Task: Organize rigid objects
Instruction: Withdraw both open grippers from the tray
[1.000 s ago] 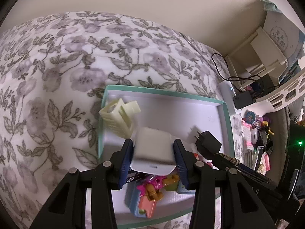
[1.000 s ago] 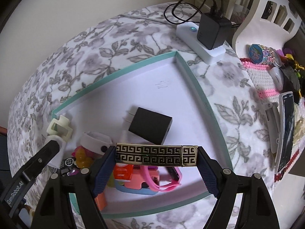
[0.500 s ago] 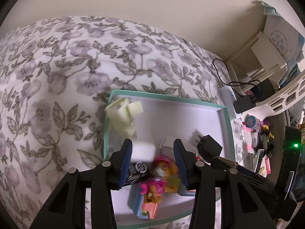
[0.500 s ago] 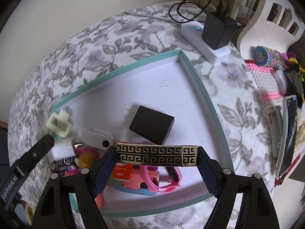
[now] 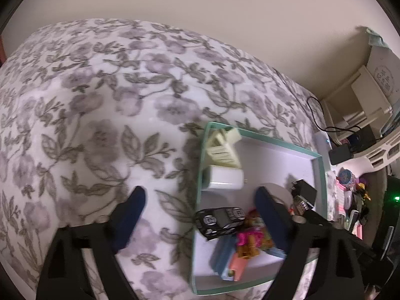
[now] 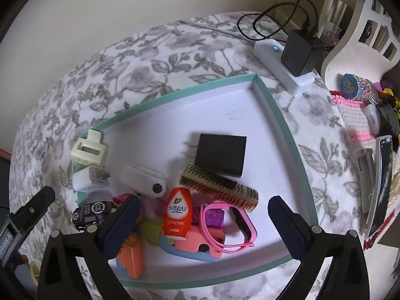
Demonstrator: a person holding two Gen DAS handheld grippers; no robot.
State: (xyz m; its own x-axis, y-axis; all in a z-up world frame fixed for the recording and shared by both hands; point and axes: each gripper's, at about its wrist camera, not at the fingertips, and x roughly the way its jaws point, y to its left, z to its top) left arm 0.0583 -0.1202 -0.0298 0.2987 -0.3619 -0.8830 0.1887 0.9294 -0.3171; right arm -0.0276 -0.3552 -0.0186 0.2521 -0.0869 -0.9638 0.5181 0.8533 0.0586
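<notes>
Both claws, left gripper (image 5: 197, 207) and right gripper (image 6: 203, 206), are opening empty over the tray (image 6: 280, 115), now holding comb (image 6: 218, 187), chargers, toys; clips beside it are looking left.

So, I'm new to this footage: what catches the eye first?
A shallow teal-rimmed white tray on the floral bedspread, with bright toys piled at its near end. An orange-red stain-remover bottle stands out, a pink wristband to its right. Both grippers' jaws are opening with nothing between them.
</notes>
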